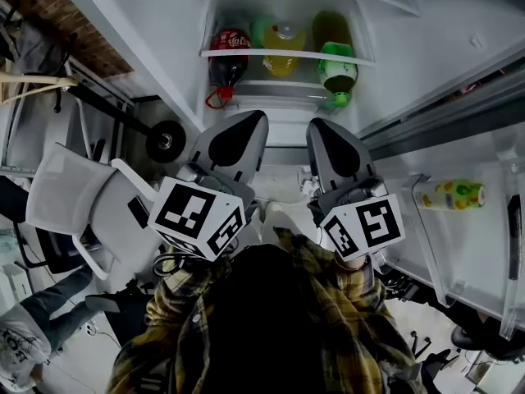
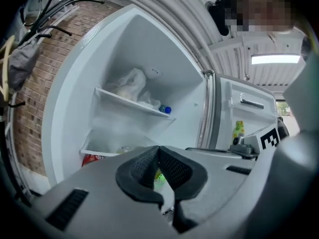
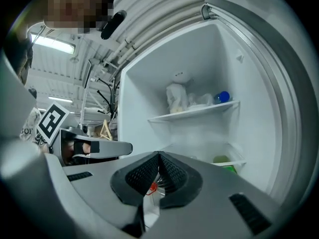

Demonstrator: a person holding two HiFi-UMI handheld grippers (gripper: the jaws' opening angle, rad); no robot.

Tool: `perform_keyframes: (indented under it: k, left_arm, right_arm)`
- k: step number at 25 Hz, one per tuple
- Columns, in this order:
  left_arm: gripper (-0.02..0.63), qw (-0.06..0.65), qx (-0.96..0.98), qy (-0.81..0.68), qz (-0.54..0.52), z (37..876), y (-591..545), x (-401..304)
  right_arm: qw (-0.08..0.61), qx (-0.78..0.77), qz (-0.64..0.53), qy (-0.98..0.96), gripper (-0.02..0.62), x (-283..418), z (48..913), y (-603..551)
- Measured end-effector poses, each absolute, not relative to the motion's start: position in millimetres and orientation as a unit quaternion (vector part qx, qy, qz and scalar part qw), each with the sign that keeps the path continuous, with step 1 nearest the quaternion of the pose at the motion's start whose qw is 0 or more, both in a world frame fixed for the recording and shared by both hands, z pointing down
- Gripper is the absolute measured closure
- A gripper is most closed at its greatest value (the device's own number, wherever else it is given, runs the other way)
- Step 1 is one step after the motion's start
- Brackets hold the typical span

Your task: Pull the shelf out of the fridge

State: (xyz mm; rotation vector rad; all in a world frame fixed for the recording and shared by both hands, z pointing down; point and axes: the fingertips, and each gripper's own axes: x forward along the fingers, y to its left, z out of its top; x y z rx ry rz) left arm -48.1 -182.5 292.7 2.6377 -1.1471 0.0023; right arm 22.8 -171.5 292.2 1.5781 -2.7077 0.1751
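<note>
The fridge stands open in front of me. In the head view a clear shelf [image 1: 287, 54] spans its middle, with a red cola bottle [image 1: 230, 52], a yellow bottle [image 1: 284, 41] and a green bottle [image 1: 338, 72] around it. My left gripper [image 1: 256, 120] and right gripper [image 1: 317, 126] hover side by side just outside the fridge, both shut and empty, touching nothing. In the left gripper view the shut jaws [image 2: 158, 151] face a higher shelf [image 2: 130, 101] that carries a plastic bag and a blue-capped bottle [image 2: 166, 109]. In the right gripper view that shelf [image 3: 194, 112] lies beyond the right gripper [image 3: 159, 156].
The open fridge door [image 1: 467, 245] at the right holds a yellow bottle [image 1: 449, 194] in its rack. At the left stand a white office chair [image 1: 74, 203] and a brick wall [image 1: 57, 11]. Plaid sleeves fill the bottom of the head view.
</note>
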Motion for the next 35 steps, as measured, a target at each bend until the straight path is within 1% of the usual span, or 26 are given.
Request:
perform_keyframes:
  k: [12,21,32,35]
  left_arm:
    - [0.603,0.136,0.903,-0.406,-0.017,288.9,-216.7,-21.3]
    - [0.603,0.138,0.898,-0.418,-0.017,290.9,-233.5,-18.6]
    - [0.601,0.176,0.888,-0.424,-0.032,303.5,-246.9,-19.4]
    - [0.589,0.184,0.888,-0.42,-0.035,305.7,-248.9,-18.0]
  right_arm:
    - [-0.013,0.497,0.058,-0.866,0.577,52.6,283.4,-204.0]
    - [-0.02,0.484,0.069,-0.872,0.577,54.5,284.2,-224.4]
    - [-0.044,0.47,0.128,-0.872,0.574,55.0,298.7,-239.8]
    - [-0.045,0.469,0.138,-0.871,0.574,55.1,301.4,-242.2]
